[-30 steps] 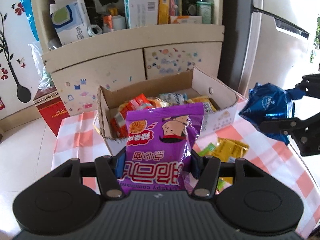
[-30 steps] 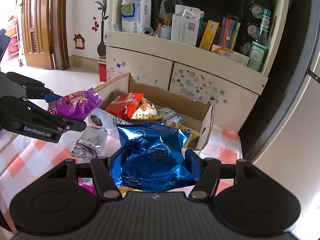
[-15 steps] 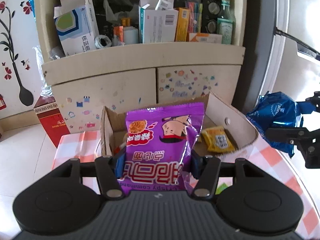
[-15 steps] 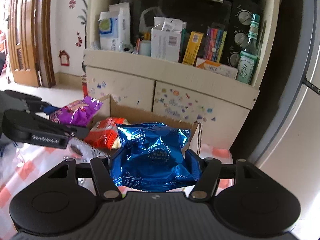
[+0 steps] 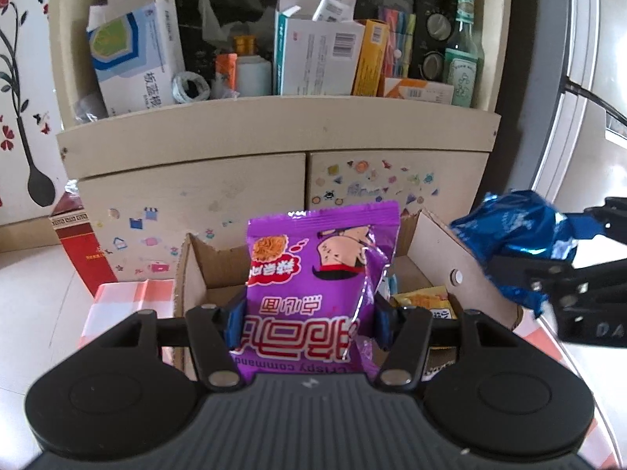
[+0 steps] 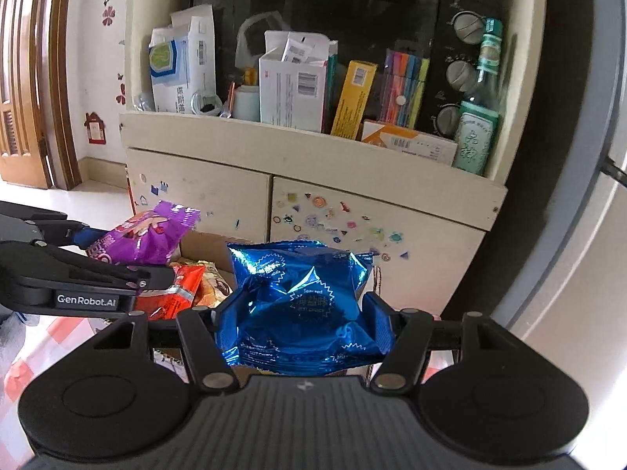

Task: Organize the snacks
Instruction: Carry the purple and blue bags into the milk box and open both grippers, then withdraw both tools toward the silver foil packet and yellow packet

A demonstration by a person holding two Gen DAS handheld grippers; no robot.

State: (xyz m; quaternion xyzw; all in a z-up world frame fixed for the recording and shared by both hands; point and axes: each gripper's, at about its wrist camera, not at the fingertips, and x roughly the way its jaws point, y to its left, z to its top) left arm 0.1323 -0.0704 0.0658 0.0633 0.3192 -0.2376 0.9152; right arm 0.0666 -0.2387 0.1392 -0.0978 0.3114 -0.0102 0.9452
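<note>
My left gripper [image 5: 305,323] is shut on a purple snack bag [image 5: 313,278], held upright above the open cardboard box [image 5: 435,243]. My right gripper [image 6: 301,325] is shut on a shiny blue snack bag [image 6: 298,293], held over the box's right end. The blue bag also shows at the right of the left wrist view [image 5: 513,239], and the purple bag at the left of the right wrist view [image 6: 145,235]. The box holds a yellow packet [image 5: 425,301] and a red packet [image 6: 176,293].
The box sits on a table with a red-and-white checked cloth [image 5: 121,297]. Behind it stands a beige cabinet [image 5: 274,172] whose shelf carries boxes and a glass bottle [image 5: 464,47]. A red carton [image 5: 78,243] stands on the floor at left. A fridge [image 6: 580,196] is at right.
Both grippers have risen and moved forward with their bags, so the box sits lower and closer beneath them. The table with loose packets has dropped out of view.
</note>
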